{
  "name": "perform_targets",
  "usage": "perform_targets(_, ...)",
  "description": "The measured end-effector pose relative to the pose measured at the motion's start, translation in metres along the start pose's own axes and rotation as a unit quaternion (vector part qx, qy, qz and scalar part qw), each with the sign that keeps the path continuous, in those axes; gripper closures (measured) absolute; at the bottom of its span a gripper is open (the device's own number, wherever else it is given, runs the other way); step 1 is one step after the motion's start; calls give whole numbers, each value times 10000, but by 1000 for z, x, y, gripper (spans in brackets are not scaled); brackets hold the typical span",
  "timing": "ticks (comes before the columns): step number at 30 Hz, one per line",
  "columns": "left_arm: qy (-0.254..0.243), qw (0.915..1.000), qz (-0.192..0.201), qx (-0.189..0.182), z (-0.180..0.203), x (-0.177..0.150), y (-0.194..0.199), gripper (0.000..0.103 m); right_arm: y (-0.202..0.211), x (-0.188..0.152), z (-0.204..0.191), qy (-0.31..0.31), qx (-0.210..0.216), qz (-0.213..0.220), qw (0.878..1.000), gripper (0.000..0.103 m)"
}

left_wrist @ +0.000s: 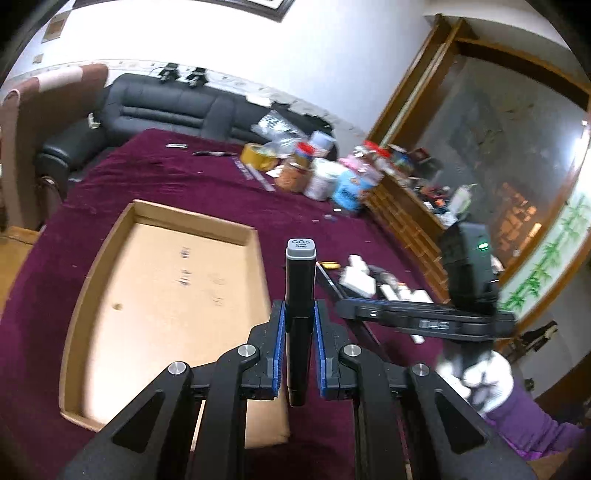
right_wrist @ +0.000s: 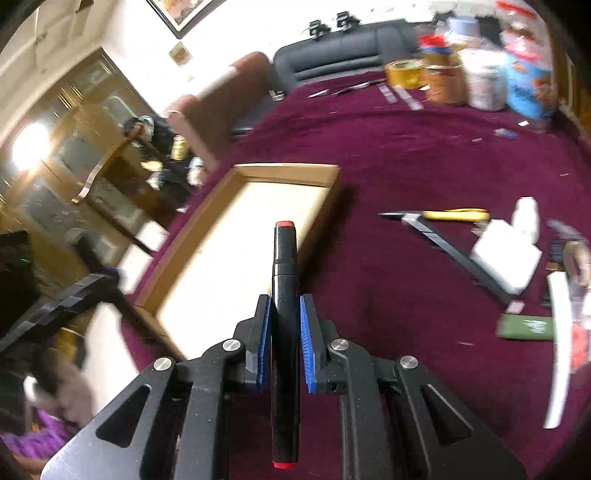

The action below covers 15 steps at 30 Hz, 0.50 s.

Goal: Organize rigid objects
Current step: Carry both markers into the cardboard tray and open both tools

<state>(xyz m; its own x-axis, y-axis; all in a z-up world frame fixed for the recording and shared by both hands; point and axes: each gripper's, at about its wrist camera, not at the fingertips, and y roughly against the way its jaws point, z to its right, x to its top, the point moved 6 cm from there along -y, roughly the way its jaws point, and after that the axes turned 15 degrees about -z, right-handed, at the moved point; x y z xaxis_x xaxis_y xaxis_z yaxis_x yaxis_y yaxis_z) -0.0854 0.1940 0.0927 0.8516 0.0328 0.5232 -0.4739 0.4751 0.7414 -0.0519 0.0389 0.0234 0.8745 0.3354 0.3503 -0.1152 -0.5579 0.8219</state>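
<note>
The left gripper (left_wrist: 300, 314) is clamping its jaws tight on a grey-capped marker (left_wrist: 300, 288), holding it just right of the shallow cardboard tray (left_wrist: 110, 236) on the maroon tabletop (left_wrist: 207, 177). The right gripper (right_wrist: 284, 314) is gripping a red-capped marker (right_wrist: 283, 266) with jaws fully closed, over the tray's right edge.

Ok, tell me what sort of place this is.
Most likely a living room at home: a black leather sofa behind a table under a maroon cloth, a framed picture on the wall, and wooden-framed glass cabinets to the side.
</note>
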Motion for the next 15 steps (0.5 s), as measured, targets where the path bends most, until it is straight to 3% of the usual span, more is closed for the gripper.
perform_targets(2, 73, 9998, -162, 27, -14, 12, -10, 92, -12, 15, -12, -105, 195, -26, 9998, 90)
perform_targets(5, 209, 9991, -379, 10, -32, 34, -33, 92, -34, 39, -18, -321, 144, -42, 9994, 90)
perform_targets(7, 228, 9983, -489, 212, -44, 46, -50, 92, -47, 54, -15, -494, -35, -9, 9988, 90)
perform_targets(15, 559, 9915, -1177, 55, -73, 77, -124, 91, -78, 90, 25, -1319, -290, -25, 9908, 90)
